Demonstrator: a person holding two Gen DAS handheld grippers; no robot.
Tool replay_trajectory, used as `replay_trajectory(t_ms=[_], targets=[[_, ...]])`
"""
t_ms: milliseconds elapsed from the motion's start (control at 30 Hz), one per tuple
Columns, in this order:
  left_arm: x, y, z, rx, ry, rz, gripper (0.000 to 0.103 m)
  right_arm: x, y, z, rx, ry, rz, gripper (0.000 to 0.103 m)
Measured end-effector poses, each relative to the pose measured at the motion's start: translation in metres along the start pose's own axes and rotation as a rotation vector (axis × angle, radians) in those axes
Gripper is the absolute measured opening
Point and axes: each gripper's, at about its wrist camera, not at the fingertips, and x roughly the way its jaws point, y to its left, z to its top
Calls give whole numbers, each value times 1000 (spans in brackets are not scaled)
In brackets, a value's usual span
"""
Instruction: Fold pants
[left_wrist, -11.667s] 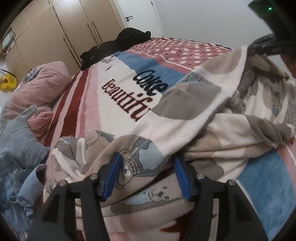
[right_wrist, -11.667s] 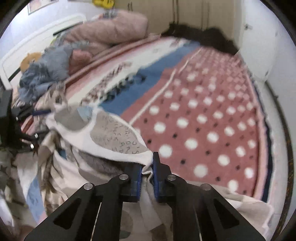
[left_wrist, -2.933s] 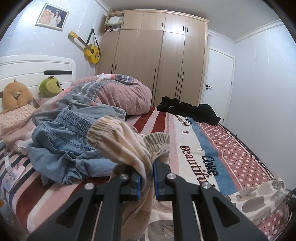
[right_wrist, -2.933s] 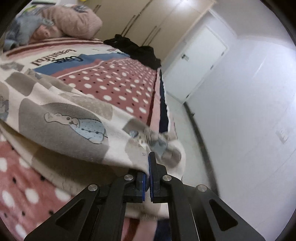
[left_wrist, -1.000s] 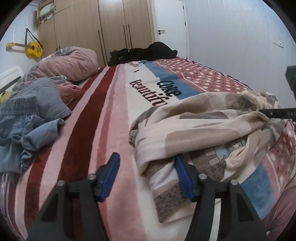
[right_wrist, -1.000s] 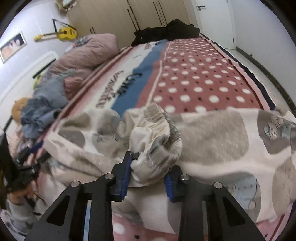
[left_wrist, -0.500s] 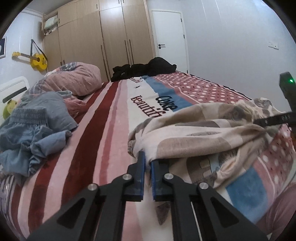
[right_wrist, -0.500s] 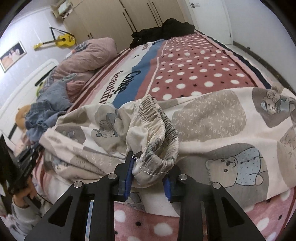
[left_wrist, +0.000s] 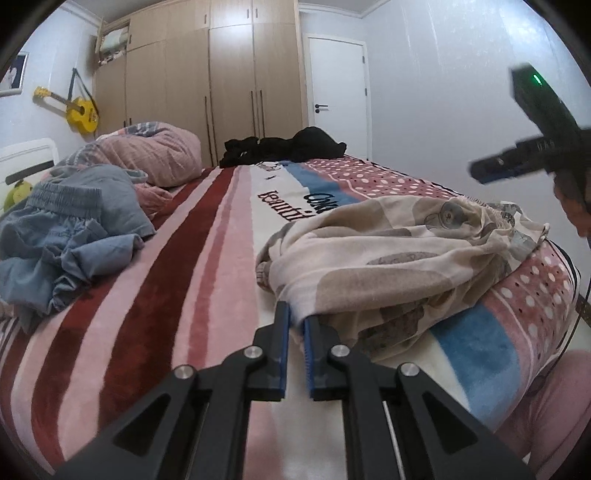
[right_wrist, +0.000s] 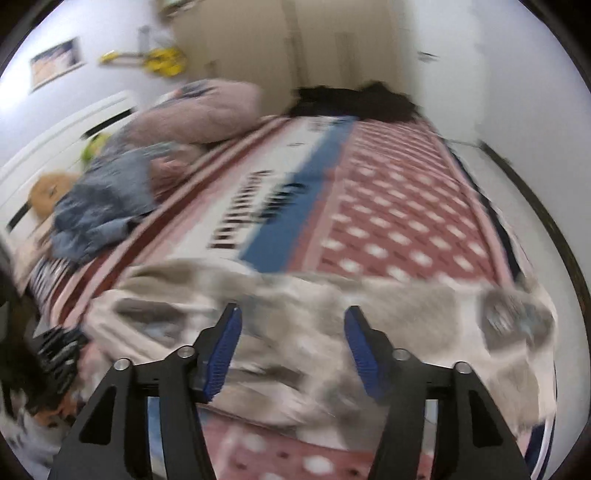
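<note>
Pants (left_wrist: 399, 251) lie in a loose heap across the near end of our bed (left_wrist: 177, 295), on its striped and dotted blanket, half folded at best. Largest change first: our right gripper (right_wrist: 291, 350) has just been opening and has lifted clear, so the waistband it pinched half a second ago now lies on the heap and nothing sits between its spread jaws. That end is laid down, we judge. Our left gripper (left_wrist: 295, 325), wide open a second ago, is now clenched on the near edge of the pants, which tells us the next fold will likely be pulled from there. No containers show; only a blue garment (left_wrist: 70, 236) sits apart, well to the left.
</note>
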Motion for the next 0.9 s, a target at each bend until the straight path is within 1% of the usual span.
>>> replay_trajectory(t_ms=[33,67,100,133,167,233,267,333,367,433,467,500,533,567,667,733,767,800,833,867,900], targets=[[0,2,2,15,-3,-14,13,7,13,5,-33,18,35,57],[0,4,4,29,-7,-26,26,18,30,11,-78,44,69,57],[2,8,9,51,-8,-48,45,27,42,13,-113,63,82,57],[5,9,13,69,5,-73,54,36,53,15,-148,82,89,57],[11,11,17,89,21,-106,61,49,67,16,-192,105,92,57],[23,15,26,126,35,-144,61,68,83,14,-253,140,98,57],[29,15,29,142,44,-147,61,75,88,14,-269,153,97,57],[40,12,35,192,53,-156,61,84,88,15,-250,158,115,57],[45,9,37,216,61,-180,61,87,86,16,-231,159,128,57],[50,7,39,231,76,-230,59,92,80,21,-199,161,143,57],[50,8,40,225,81,-264,48,94,77,24,-193,165,143,57],[51,11,40,211,94,-302,33,96,75,25,-189,167,143,57],[51,13,40,194,114,-334,27,98,72,29,-182,169,144,57],[49,14,39,183,124,-341,19,100,69,33,-174,172,147,57],[36,9,32,211,119,-307,16,110,68,49,-161,179,141,57],[24,3,27,238,106,-294,14,118,75,57,-208,180,116,58],[20,2,26,242,102,-288,13,126,81,61,-253,190,110,59],[17,0,24,243,101,-278,13,132,86,61,-285,201,111,63],[15,-2,23,248,99,-259,13,139,93,61,-323,217,124,66],[14,-4,21,261,96,-238,13,146,99,61,-355,235,155,67],[12,-7,19,282,89,-207,13,152,105,60,-376,256,209,67]])
